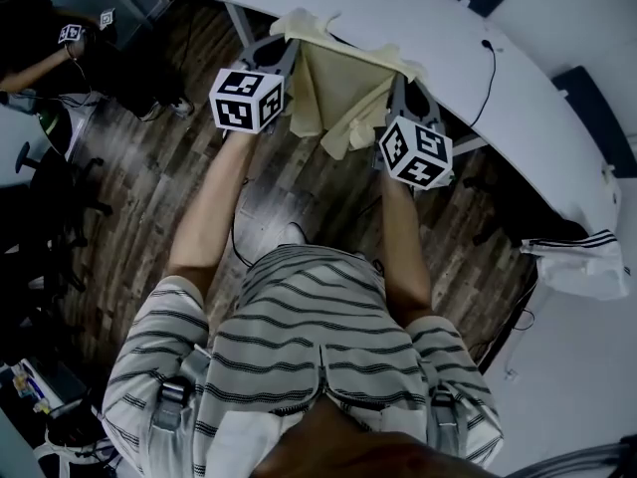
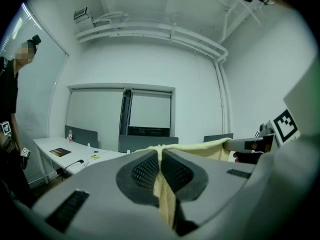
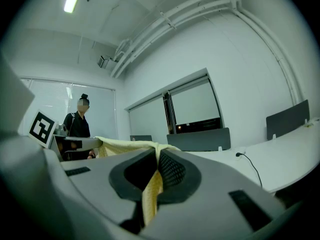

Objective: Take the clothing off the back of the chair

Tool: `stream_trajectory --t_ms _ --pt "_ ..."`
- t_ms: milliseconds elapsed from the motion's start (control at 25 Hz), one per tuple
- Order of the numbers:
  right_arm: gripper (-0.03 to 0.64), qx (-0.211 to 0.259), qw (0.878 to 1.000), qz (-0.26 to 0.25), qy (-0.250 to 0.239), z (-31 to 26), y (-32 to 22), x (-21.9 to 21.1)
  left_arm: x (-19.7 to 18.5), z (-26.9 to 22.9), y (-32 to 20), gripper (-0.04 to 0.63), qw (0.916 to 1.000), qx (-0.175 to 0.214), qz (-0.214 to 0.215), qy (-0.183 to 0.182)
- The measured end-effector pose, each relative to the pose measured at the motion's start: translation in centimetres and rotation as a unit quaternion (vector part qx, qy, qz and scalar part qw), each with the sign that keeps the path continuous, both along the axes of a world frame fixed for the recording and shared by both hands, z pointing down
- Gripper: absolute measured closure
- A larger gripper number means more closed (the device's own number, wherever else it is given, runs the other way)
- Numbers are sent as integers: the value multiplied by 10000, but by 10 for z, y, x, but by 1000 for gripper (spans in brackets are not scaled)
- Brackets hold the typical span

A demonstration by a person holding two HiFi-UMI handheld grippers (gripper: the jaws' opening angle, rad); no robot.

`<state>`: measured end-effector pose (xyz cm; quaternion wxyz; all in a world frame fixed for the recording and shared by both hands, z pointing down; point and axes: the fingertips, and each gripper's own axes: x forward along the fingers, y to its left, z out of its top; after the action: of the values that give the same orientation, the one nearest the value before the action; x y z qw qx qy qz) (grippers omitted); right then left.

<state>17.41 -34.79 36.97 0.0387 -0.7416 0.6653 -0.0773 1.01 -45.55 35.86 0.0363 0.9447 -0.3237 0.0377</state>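
Note:
A pale yellow garment (image 1: 343, 88) hangs spread between my two grippers, held up in the air in front of the white desk (image 1: 557, 118). My left gripper (image 1: 286, 50) is shut on the garment's left top edge; in the left gripper view the yellow cloth (image 2: 165, 196) is pinched between its dark pads (image 2: 145, 171). My right gripper (image 1: 400, 86) is shut on the right top edge, and the cloth (image 3: 150, 194) runs down between its pads (image 3: 172, 170). No chair back shows under the garment.
A long curved white desk (image 1: 398, 8) with cables runs across the back. A white bag with dark stripes (image 1: 587, 262) sits at the right. A person in black (image 1: 40, 53) stands at the far left beside black office chairs (image 1: 60, 197). Dark wood floor lies below.

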Motion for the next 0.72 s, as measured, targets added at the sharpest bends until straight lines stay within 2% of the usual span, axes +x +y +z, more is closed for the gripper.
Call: stream_trajectory --t_ms 440,720 --pt "594 234 9995 -172 94 -28 22 0 -8 -30 34 569 9995 93 -233 180" --pt "594 436 9986 -254 154 -49 44 -3 -14 -53 61 569 9984 305 -330 335"
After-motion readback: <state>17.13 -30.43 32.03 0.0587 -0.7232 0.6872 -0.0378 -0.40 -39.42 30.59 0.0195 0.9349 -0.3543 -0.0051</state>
